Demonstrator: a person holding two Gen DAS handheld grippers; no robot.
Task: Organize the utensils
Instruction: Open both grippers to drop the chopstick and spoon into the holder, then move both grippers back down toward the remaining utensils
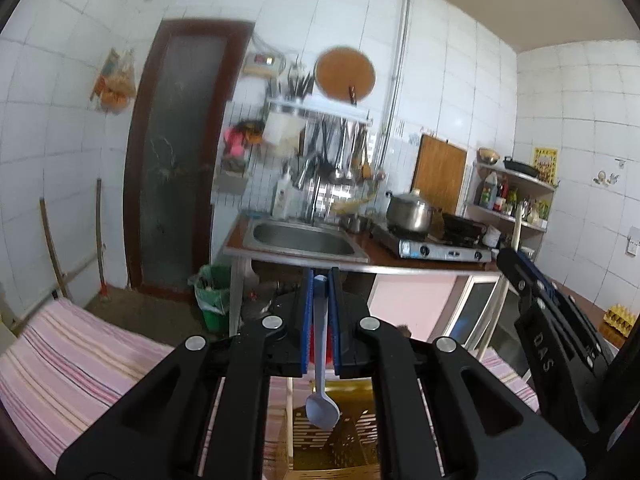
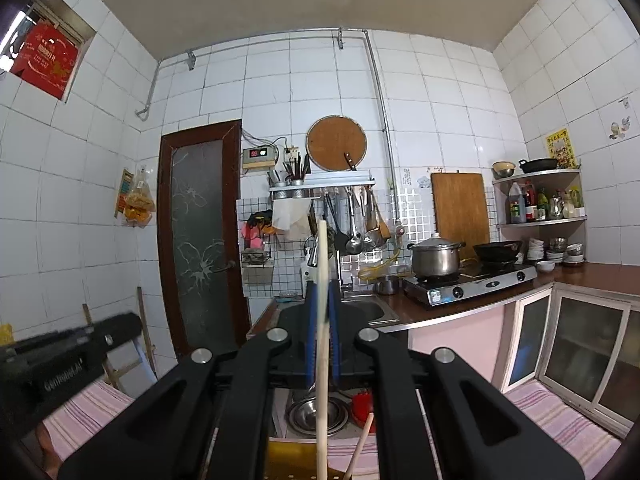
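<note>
The left gripper (image 1: 320,280) is clamped on the handle of a pale blue spoon (image 1: 322,404), which is hung bowl-down above a slotted yellow basket (image 1: 340,440). The right gripper (image 2: 322,280) is clamped on a light wooden stick (image 2: 322,320), held upright with its lower end at the basket (image 2: 288,456). A second stick (image 2: 362,444) is leaned in the basket. A pink striped cloth (image 1: 68,364) is spread beneath.

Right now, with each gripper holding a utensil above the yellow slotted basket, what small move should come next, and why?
Probably lower the left gripper straight down a little. It is shut on the blue spoon, whose bowl hangs just above the yellow basket, so a short descent would seat it before release. The right gripper can hold its wooden chopstick meanwhile.
</note>
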